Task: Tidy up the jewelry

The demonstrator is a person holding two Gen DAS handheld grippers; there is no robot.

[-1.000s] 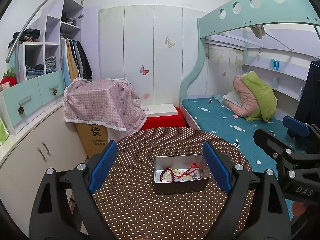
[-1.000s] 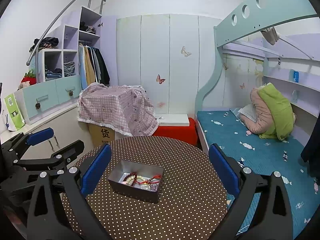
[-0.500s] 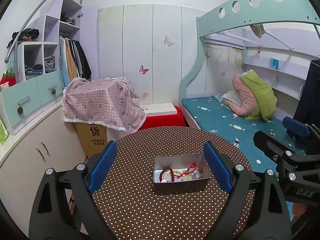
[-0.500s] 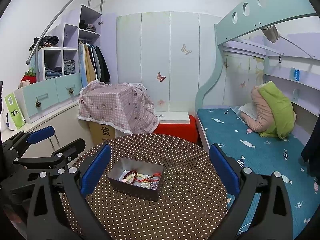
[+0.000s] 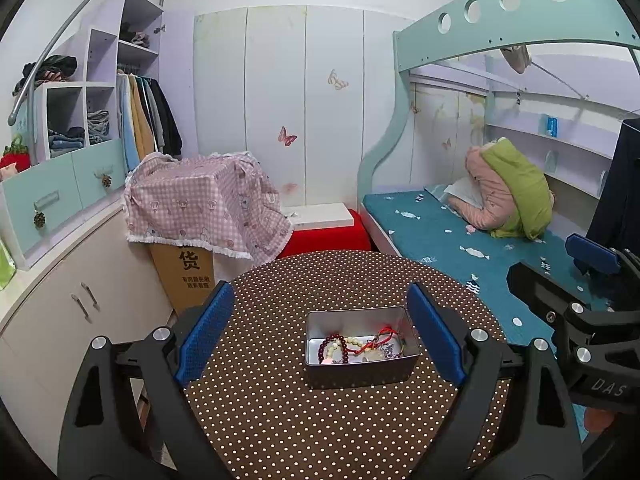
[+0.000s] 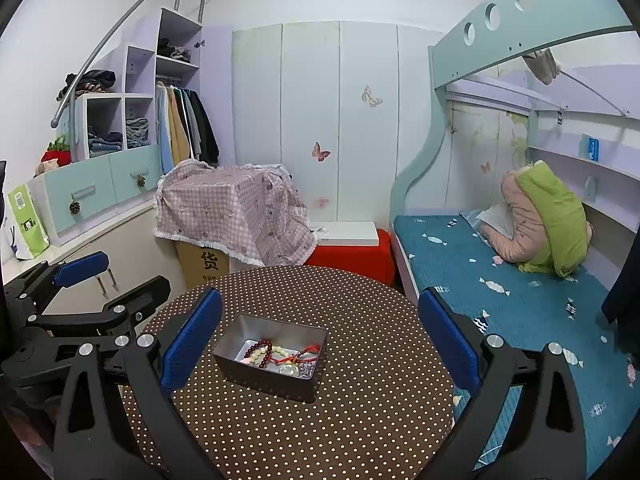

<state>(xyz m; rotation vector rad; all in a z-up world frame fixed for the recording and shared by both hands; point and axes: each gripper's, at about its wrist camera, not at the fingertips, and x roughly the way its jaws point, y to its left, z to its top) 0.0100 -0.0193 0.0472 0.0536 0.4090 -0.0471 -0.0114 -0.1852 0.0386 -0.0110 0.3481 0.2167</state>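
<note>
Ahead, the metal tin of bracelets sits at twelve o'clock of the left tongs, eleven o'clock of the right tongs; both gape wide, empty.

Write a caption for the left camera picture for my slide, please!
Open left gripper hovers over a metal tin of tangled bracelets on a polka-dot table.

Bracelets tangled in tin, separate pieces too small to tell
</note>
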